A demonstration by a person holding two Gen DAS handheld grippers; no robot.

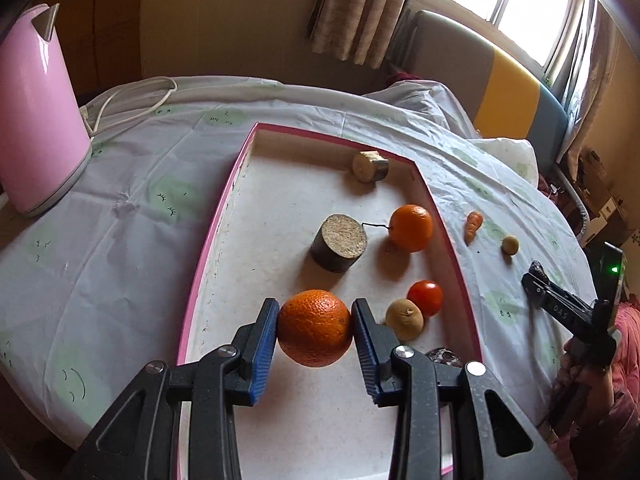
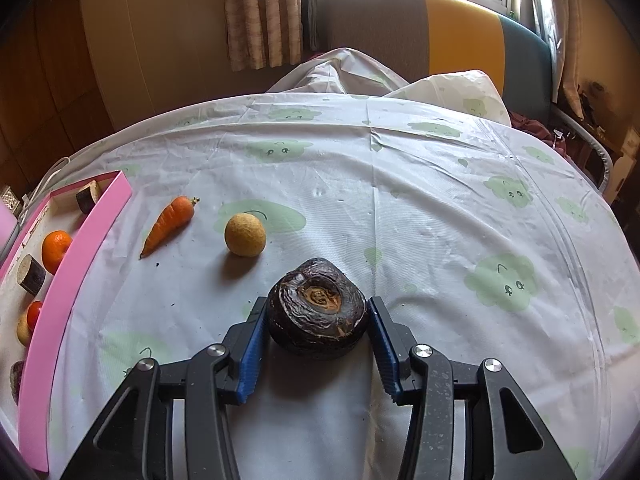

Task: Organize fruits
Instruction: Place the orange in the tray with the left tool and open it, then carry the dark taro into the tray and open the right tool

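Left gripper [image 1: 315, 322]: both blue pads press the sides of a large orange [image 1: 314, 327] – jaws partway closed around it, the fruit gripped above the floor of the tray.
Right gripper [image 2: 316, 326]: jaws partway closed on a dark wrinkled round fruit [image 2: 317, 308], pads touching its two sides; whether it rests on the cloth or is lifted, I cannot tell.
Pink tray [image 1: 216, 240]: shallow, pink-rimmed, white inside, lying on the tablecloth [image 1: 132, 184].
Inside the tray: a smaller orange with a stem [image 1: 411, 227], a red tomato [image 1: 425, 297] touching a brownish round fruit [image 1: 404, 319], a dark-skinned cut chunk [image 1: 339, 247] near the middle, a paler cut chunk [image 1: 370, 166] by the far wall.
Outside the tray, on the cloth: a carrot [image 2: 168, 223] just beside the tray's pink wall, and a tan round fruit [image 2: 245, 235] beyond it – both apart from the right gripper.
Kettle [image 1: 38, 120]: pink, upright, left of the tray, its white cord [image 1: 132, 96] trailing behind.
Person: a hand in a pink sleeve [image 1: 624, 360] holds the right gripper at the table's edge.
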